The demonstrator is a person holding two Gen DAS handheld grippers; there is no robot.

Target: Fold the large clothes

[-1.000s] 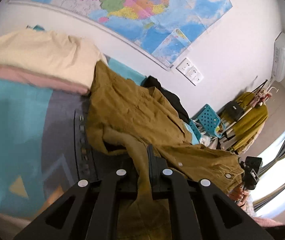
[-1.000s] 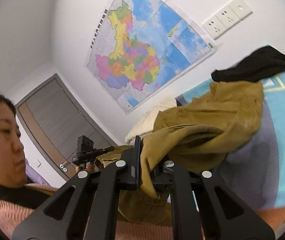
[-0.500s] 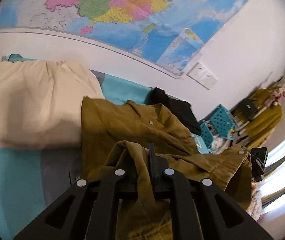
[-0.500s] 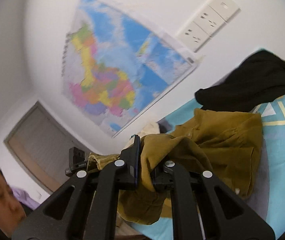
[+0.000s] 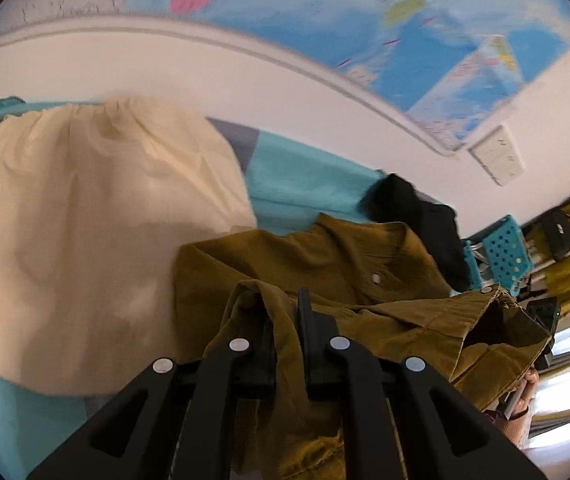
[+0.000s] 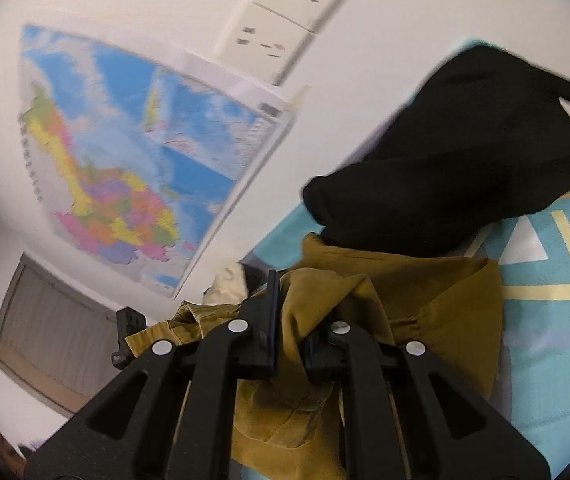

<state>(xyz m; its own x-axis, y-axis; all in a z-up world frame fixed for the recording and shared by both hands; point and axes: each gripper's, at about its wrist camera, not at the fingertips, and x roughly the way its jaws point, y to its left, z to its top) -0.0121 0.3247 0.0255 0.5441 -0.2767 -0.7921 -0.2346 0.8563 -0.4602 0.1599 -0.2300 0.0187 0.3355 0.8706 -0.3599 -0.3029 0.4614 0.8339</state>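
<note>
Left tool [image 5: 285, 320] and right tool [image 6: 291, 312] each pinch a fold of the olive shirt [image 5: 325, 264]. Both have advanced toward the wall; the shirt now lies doubled at 12 o'clock, black garment [image 6: 465, 168] beyond.

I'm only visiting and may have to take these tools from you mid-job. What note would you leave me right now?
Left hand-held gripper: shut on the mustard-brown button-up shirt.
Right hand-held gripper: shut on another bunch of the same shirt.
Shirt: partly lifted over the turquoise patterned bed cover, between a cream garment and a black garment.
Done: both grips taken.
Left: lay it down, fold it flat.
</note>
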